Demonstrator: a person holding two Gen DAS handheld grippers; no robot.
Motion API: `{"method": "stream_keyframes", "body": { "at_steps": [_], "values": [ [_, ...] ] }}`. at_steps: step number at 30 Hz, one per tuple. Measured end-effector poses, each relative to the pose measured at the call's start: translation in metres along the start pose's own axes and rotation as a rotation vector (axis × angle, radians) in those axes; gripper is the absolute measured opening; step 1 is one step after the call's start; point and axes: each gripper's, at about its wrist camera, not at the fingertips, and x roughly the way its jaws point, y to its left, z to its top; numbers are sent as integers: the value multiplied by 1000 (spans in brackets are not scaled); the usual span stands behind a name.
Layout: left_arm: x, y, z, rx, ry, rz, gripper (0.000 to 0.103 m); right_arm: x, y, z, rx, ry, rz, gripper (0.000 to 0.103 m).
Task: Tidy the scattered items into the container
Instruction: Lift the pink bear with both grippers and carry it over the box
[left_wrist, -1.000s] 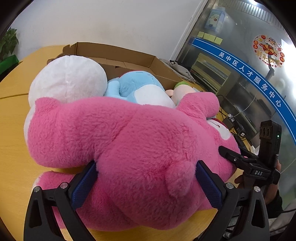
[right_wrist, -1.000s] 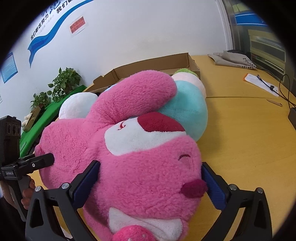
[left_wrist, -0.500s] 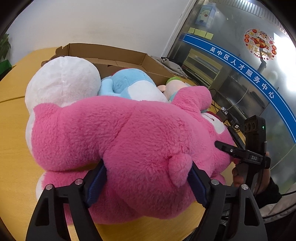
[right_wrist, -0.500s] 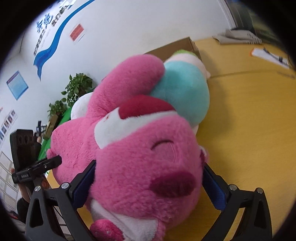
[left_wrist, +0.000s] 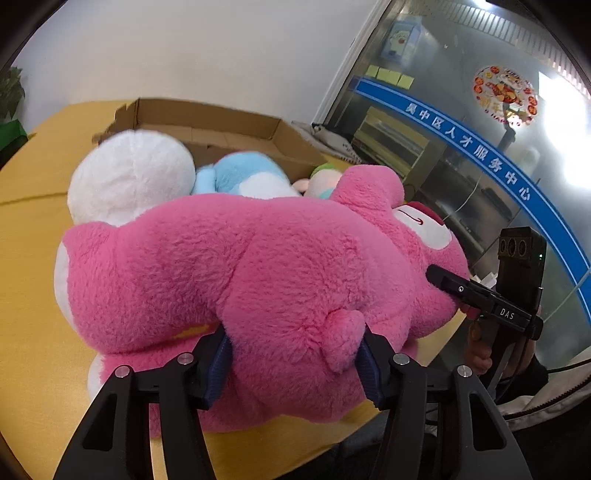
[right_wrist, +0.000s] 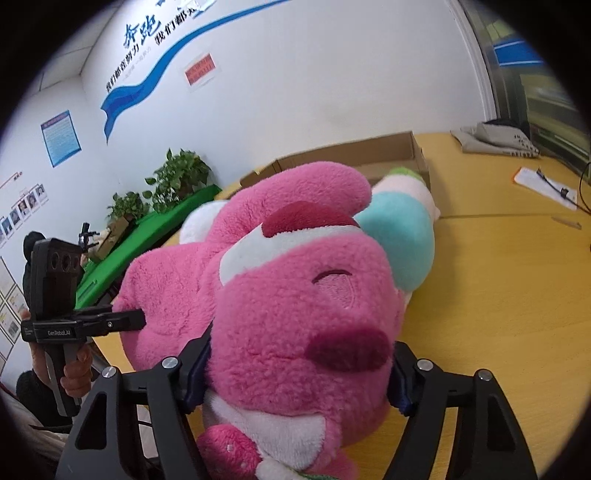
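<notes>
Grippers clamp a pink plush bear (left_wrist: 258, 280) from both ends — the left gripper (left_wrist: 291, 360) pinching its rump beside the stubby tail, the right gripper (right_wrist: 299, 373) squeezing its head at the cheeks. Lying lengthwise across the yellow table (right_wrist: 498, 295), the bear points its head toward the right gripper, just before the cardboard box (left_wrist: 229, 125) holding a white plush (left_wrist: 129, 173) and blue plush (left_wrist: 240, 173).

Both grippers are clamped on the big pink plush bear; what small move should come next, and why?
Probably lift it and carry it toward the open cardboard box. The left gripper grips the pink plush bear's body, the right gripper its head, and the box lies just behind.
</notes>
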Motion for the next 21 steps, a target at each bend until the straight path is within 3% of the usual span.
{"method": "stream_keyframes", "body": {
  "at_steps": [6,13,21],
  "values": [
    [-44,-18,49,86,-135,18,62,-22,22,46,-48,-102,19,74],
    [-56,-20,159,185,-250,37,62,-23,41,138,-149,-289,0,74],
    [-53,-18,281,256,-382,67,62,5,35,253,-179,-448,9,74]
  ]
}}
